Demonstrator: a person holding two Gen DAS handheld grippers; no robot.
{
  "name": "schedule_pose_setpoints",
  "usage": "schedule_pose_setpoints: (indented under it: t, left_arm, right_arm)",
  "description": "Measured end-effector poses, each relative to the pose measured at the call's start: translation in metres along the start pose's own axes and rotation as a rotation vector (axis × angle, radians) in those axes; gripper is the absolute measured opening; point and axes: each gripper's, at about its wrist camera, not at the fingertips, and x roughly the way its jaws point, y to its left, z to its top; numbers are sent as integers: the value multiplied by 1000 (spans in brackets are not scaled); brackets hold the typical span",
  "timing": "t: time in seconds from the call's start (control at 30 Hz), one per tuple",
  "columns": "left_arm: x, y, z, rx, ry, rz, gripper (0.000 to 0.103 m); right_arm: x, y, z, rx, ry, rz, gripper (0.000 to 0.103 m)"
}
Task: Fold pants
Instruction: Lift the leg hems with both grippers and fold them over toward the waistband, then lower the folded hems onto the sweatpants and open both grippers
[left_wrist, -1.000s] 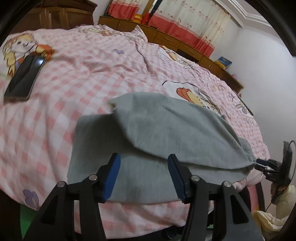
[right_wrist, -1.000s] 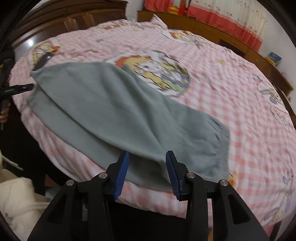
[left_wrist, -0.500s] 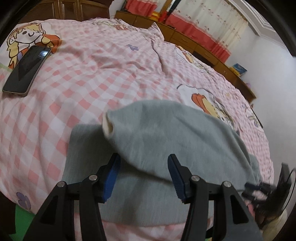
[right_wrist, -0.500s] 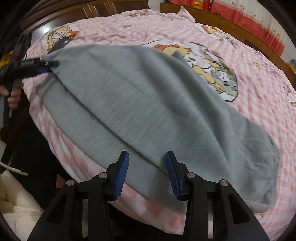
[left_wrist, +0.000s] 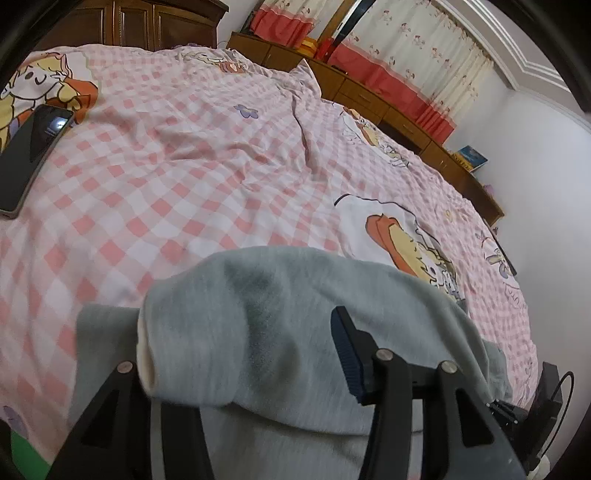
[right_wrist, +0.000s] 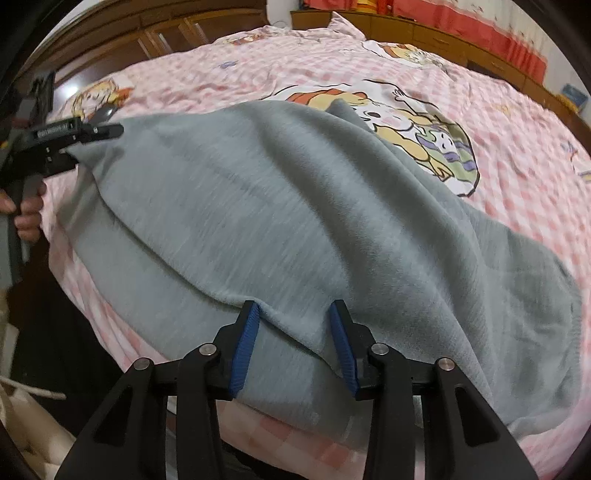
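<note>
both my grippers, left (left_wrist: 255, 354) and right (right_wrist: 293, 347), jaws apart around the grey pants' (right_wrist: 295, 206) folded edge on the checked bedspread (left_wrist: 184, 155)

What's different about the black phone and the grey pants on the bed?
The phone is black and shiny; the pants are grey and fuzzy. The phone lies flat; the pants are humped up, one leg over the other. The phone is small beside the pants, which spread wide. Both are on the pink checked bedspread.

Right gripper (right_wrist: 293, 347) jaws apart, straddling raised fold of grey pants (right_wrist: 295, 206); left gripper (right_wrist: 79, 134) at far cuff; pink bedspread (right_wrist: 517, 122).
</note>
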Motion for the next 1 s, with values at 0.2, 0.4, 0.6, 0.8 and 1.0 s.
schedule_pose_setpoints:
  t: [0.2, 0.4, 0.6, 0.8, 1.0]
  left_arm:
    - [3, -2, 8, -6, -11, -24, 24]
    - [-21, -22, 28, 36, -57, -94, 13]
    - [-62, -35, 51, 65, -149, -86, 8]
    - [-97, -16, 6, 95, -143, -21, 8]
    - [-66, 31, -53, 9, -3, 64, 8]
  right_arm:
    - [-3, -6, 11, 38, 3, 47, 7]
    - [-28, -8, 28, 34, -88, 23, 3]
    - [-66, -3, 30, 10, -172, 54, 3]
    - [-59, 14, 1, -73, -94, 88, 3]
    - [-18, 34, -25, -121, 44, 84, 3]
